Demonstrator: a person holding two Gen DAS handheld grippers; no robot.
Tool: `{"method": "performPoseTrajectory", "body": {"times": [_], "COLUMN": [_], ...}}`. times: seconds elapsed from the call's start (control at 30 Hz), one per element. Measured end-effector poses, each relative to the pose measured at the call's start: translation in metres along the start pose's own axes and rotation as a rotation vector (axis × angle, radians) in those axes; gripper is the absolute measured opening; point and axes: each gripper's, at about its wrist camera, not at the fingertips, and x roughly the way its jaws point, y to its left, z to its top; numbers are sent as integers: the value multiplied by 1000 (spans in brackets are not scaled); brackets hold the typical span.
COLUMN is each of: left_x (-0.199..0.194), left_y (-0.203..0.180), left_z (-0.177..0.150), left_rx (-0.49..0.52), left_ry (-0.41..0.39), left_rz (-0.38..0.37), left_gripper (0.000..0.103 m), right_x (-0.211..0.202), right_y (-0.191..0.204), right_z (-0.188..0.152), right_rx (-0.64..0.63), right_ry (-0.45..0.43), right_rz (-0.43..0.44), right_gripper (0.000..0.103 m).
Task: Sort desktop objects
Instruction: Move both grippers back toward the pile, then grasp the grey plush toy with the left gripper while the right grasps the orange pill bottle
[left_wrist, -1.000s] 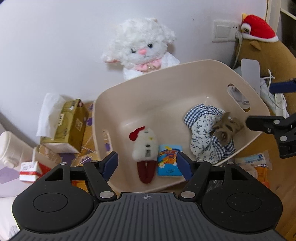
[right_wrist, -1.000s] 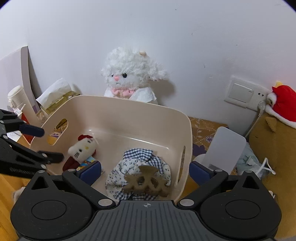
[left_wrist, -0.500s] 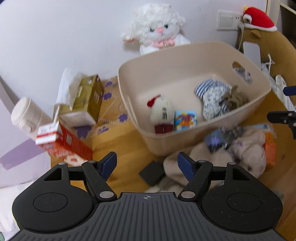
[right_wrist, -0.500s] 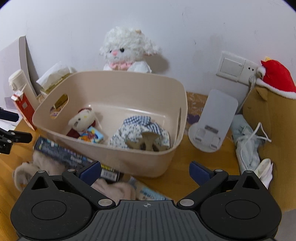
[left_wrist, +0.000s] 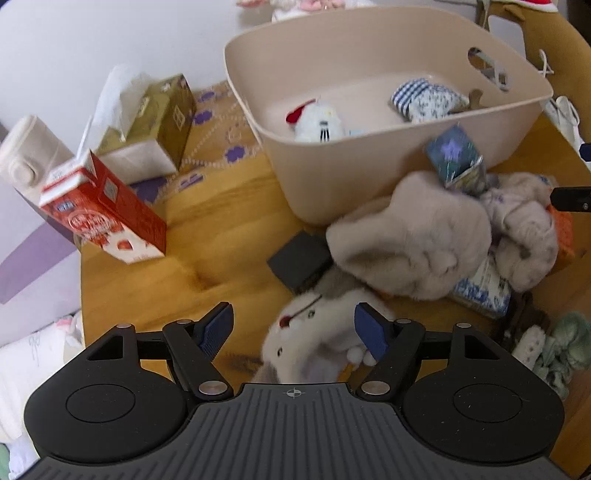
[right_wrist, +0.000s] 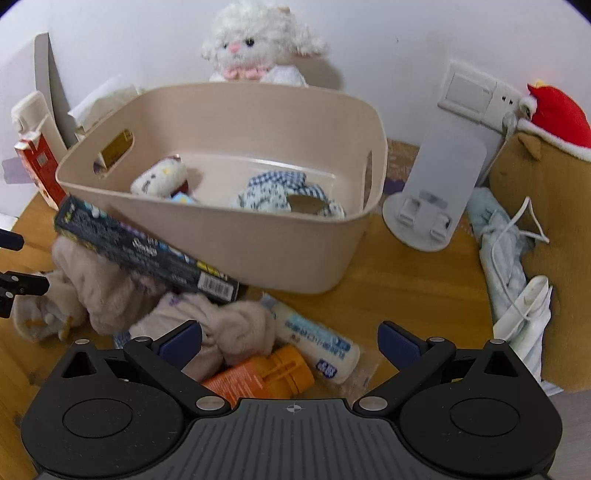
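Carton (left_wrist: 99, 214) and tissues (left_wrist: 155, 122) beside bin (left_wrist: 369, 173)

Left gripper (left_wrist: 293, 328) and right gripper (right_wrist: 290, 339) alike — matte black ribbed housing, white crosshair mark at centre, two round discs, silver screws at the linkage pivots, angled black arms, dark blue ridged pads (left_wrist: 216, 326)

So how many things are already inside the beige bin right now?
4, as far as shows: a small white plush at the left, a blue packet beside it, a checked cloth at the right with a brown clip on it. More may hide beneath.
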Motion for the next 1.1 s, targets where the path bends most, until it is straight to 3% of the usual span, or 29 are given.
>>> {"method": "performPoseTrajectory", "body": {"times": [0.33,0.57,0.73,1.0,1.1], "left_x": [18,27,32,41,44], "left_y": [-1,-2,-5,-12,-12], "left_z": [-12,-14,-14,-22,-26], "left_rx": [-46,-72,-93,-127,-163], "left_ry": [90,106,126,163,161], "left_rz": [-6,-15,-29,-46,-58], "left_gripper": [74,77,78,79,79], "right_x": [9,17,25,33,37], "right_y": [-8,-6,2,-9,-14], "right_z": [-13,-16,-18,-29,-33], "right_rx": [40,98,69,123,153], "right_ry": [61,98,138,166,183], "right_rz": [1,37,-3,-10,20], "right_gripper": [103,103,103,103,94]}}
